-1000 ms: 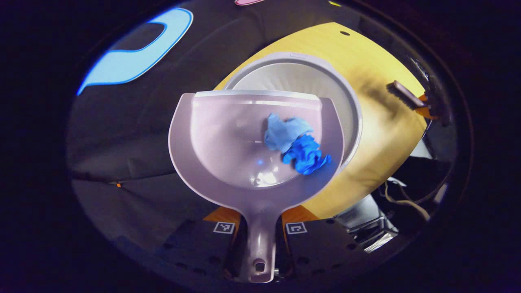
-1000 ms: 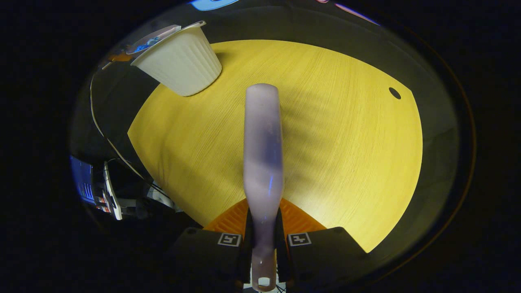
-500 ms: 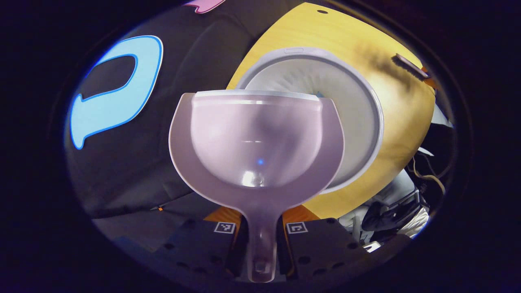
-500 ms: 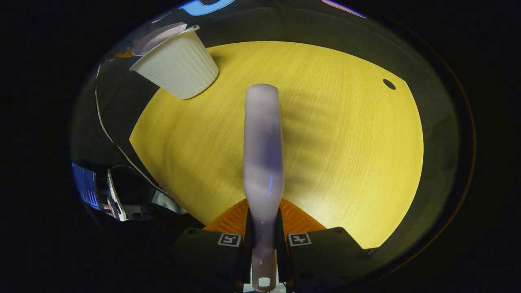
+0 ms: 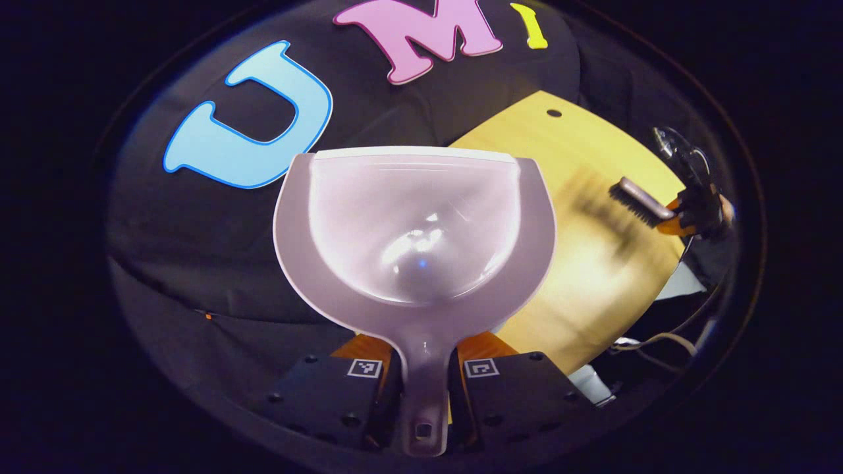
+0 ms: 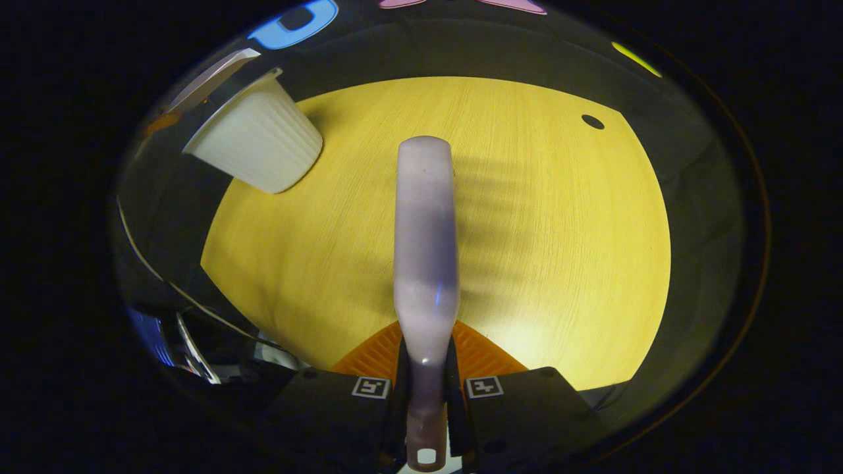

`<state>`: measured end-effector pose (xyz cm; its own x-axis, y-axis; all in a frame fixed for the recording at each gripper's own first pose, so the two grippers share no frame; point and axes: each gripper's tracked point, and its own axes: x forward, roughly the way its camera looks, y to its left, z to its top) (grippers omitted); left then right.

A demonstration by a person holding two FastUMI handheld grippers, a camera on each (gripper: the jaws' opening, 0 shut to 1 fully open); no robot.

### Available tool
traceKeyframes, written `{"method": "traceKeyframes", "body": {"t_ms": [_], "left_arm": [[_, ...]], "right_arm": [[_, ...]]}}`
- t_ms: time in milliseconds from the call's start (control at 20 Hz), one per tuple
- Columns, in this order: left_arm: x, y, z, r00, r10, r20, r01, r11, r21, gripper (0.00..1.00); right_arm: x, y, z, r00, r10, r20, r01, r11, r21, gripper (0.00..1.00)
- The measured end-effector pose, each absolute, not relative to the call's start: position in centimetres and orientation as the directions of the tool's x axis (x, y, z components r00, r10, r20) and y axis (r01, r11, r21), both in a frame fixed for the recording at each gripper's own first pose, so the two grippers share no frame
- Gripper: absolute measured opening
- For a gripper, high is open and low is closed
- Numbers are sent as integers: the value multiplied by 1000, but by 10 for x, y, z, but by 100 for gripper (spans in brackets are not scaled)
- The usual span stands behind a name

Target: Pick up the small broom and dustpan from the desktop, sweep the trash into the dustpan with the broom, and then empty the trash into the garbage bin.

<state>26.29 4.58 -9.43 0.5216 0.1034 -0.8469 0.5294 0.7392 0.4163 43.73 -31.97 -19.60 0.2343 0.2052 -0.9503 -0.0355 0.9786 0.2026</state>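
Fingers of your left gripper (image 5: 421, 385) are closed on the narrow handle of the pale lilac plastic dustpan (image 5: 411, 230), both black blocks pressing on it just above the hanging hole, with the scoop standing out ahead of them. That pan looks light and stiff, a thin moulded shell with a glossy, probably slippery surface, so you judge the handle the only sensible place to hold; gripped so near its end, the wide scoop has leverage and could twist in the grip if you swing it fast. Its bowl is empty, no trash lying in it. Your right gripper (image 6: 427, 395) is likewise clamped on the handle of the small lilac plastic broom (image 6: 427, 243), again low by the hole, the long back of the brush pointing forward over the yellow wood-grain desktop (image 6: 560, 230). The broom should be light too, rigid in the body and soft only at the dark bristles, which the left gripper view shows (image 5: 629, 201) out to the side above the table. Beyond it, near the desktop's far left edge, stands the white ribbed plastic garbage bin (image 6: 253, 145), upright and well apart from the broom. Emptying looks done, judging by the bare pan.
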Motion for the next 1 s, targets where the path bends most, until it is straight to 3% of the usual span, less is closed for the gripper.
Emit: {"method": "traceKeyframes", "body": {"t_ms": [200,400,550,750,1000], "left_arm": [[237,-17,-122,546,-147,-825,546,810,216,29],[216,-79,-148,550,-277,-787,522,851,65,29],[210,-97,-179,541,-263,-799,467,884,26,29],[195,-90,-225,546,-140,-826,338,939,65,29],[164,-102,-254,409,-141,-902,251,967,-37,29]], "right_arm": [[444,-318,-191,267,180,-947,41,979,197,27],[441,-324,-194,264,123,-957,110,981,157,28],[443,-323,-200,238,106,-966,170,974,148,28],[444,-315,-201,227,75,-971,154,982,112,28],[453,-319,-194,175,85,-981,120,987,107,28]]}}
